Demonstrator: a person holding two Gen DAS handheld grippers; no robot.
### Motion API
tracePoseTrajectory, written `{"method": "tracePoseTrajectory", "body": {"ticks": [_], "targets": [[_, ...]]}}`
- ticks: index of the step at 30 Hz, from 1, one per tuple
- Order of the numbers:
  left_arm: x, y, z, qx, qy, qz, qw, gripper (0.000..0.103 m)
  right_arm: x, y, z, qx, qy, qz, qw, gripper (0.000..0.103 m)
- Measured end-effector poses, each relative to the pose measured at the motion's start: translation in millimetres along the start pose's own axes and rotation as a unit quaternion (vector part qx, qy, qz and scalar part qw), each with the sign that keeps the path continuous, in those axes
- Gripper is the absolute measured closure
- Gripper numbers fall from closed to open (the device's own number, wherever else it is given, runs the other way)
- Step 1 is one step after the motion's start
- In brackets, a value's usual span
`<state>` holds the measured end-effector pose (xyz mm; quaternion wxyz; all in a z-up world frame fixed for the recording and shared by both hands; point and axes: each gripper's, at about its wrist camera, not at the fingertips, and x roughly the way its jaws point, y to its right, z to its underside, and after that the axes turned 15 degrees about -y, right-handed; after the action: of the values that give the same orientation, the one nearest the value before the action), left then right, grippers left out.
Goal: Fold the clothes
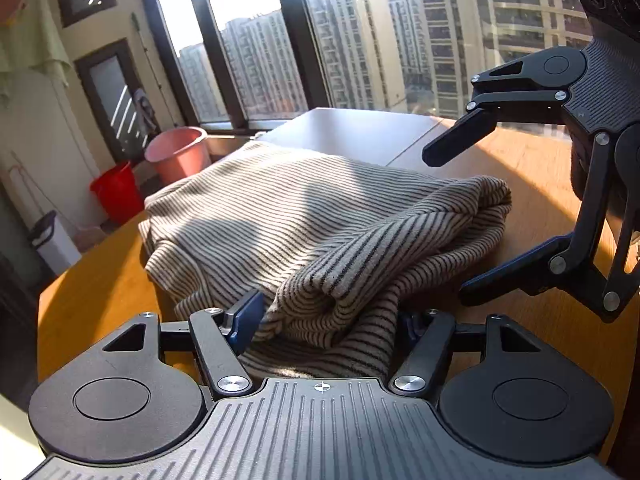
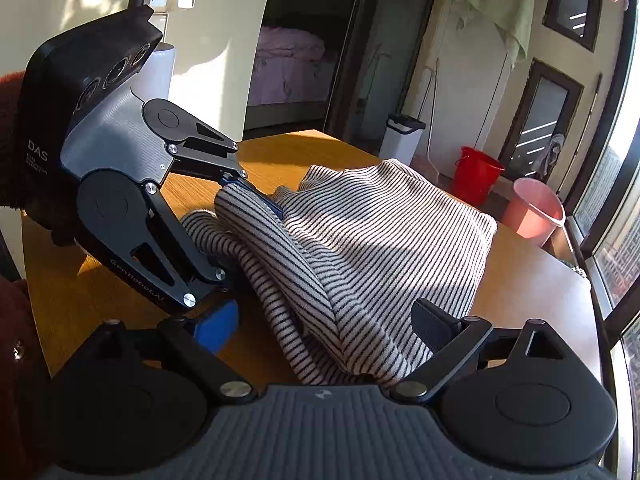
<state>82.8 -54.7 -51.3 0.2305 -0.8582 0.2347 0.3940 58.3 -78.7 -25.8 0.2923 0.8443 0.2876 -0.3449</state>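
A cream garment with dark stripes (image 1: 280,208) lies loosely folded on the wooden table (image 1: 92,292). In the left wrist view my left gripper (image 1: 328,322) has a bunched fold of the near edge filling its jaws. The blue pad (image 1: 244,320) presses the cloth, and the other finger is hidden under it. The right wrist view shows that left gripper (image 2: 248,244) clamped on the raised bunch of the garment (image 2: 400,232). My right gripper (image 2: 326,324) stands wide open astride the near hem, its pads not pressing. Seen from the left, the right gripper (image 1: 448,227) has one finger above the cloth and one beside it.
The table (image 2: 120,292) ends in a grey section (image 1: 352,132) toward the window. On the floor beyond stand a pink bucket (image 2: 534,212), a red bucket (image 2: 478,174) and a white bin (image 2: 404,140). A dark red sleeve (image 2: 12,120) shows at the left.
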Motion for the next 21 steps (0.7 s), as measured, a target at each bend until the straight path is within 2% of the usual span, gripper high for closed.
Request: {"method": "tracePoseTrajectory", "body": {"ticks": [3,6,8,10,11,12,13,15,16,18,21], "targets": [[-1.2,-3.6,-2.6,-0.012,0.0,0.007,0.9999,0.031,11.7,-17.3,1.2,-0.049,-0.009,0.041,0.998,0.009],[-1.6,-9.0,-4.8,-0.026,-0.001,0.017,0.9995,0.031,21.9,-26.2,-2.8,-0.074,0.003,0.072,0.995,0.01],[-2.6,-14.1,-5.7,-0.047,-0.001,0.032,0.9984,0.031,27.4,-26.6,-8.5,-0.081,0.002,0.076,0.994,0.017],[-4.2,-20.9,-6.1,-0.072,0.001,0.049,0.9962,0.031,32.9,-26.7,-14.1,-0.084,-0.005,0.077,0.994,0.041],[-5.6,-23.7,-5.3,-0.081,0.002,0.057,0.9951,0.031,35.8,-26.0,-16.8,-0.082,-0.01,0.076,0.994,0.047],[-7.1,-26.2,-4.3,-0.089,0.003,0.064,0.994,0.031,38.0,-22.5,-18.7,-0.071,-0.017,0.07,0.995,0.06],[-9.4,-27.5,-2.3,-0.089,0.005,0.069,0.9936,0.03,40.0,-17.2,-20.2,-0.057,-0.025,0.06,0.996,0.068],[-15.6,-30.7,2.9,-0.087,0.009,0.082,0.9928,0.019,39.3,-7.7,-21.1,-0.035,-0.034,0.037,0.998,0.07],[-20.8,-34.2,6.6,-0.091,0.014,0.092,0.9915,0.018,37.3,-5.1,-20.3,-0.03,-0.038,0.031,0.998,0.071],[-33.1,-46.1,14.3,-0.109,0.026,0.114,0.9871,0.018,30.7,-2.8,-18.0,-0.029,-0.046,0.023,0.998,0.073],[-48.0,-72.3,18.1,-0.162,0.058,0.154,0.9728,0.02,9.2,-2.8,-19.3,-0.039,-0.063,-0.002,0.997,0.075]]}}
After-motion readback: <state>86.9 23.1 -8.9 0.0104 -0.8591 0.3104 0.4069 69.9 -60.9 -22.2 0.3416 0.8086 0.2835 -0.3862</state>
